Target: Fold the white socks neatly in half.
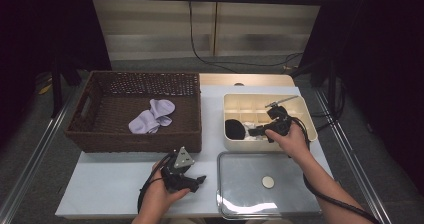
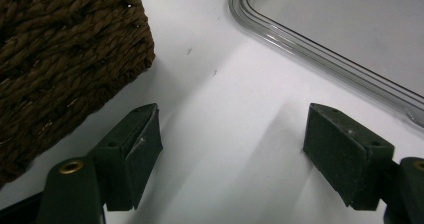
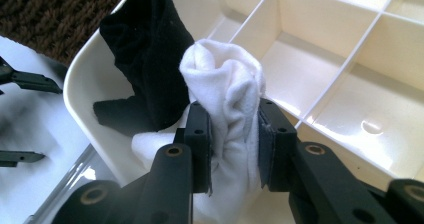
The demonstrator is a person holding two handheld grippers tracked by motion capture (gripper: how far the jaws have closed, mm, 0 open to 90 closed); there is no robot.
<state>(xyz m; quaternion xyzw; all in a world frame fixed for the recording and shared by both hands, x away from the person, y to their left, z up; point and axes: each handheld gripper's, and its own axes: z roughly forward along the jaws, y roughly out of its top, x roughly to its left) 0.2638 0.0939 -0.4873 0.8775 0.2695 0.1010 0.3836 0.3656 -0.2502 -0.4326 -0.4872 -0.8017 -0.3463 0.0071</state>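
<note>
Here the right gripper [image 3: 234, 149] pinches one rolled white sock [image 3: 227, 109] over the cream divided organizer box [image 1: 305, 115], beside one black sock [image 3: 145, 79] in its corner compartment. The left gripper [image 2: 232, 154] rests wide on the desk [image 2: 220, 114]. One wicker basket [image 1: 95, 134] holds lavender socks [image 1: 152, 116]; one clear lid [image 1: 240, 184] lies nearby.

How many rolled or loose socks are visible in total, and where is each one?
3: a lavender sock in the wicker basket, a black sock in the divided box, and a white sock beside it, clamped by the right hand-held gripper. Others may be hidden.
</note>
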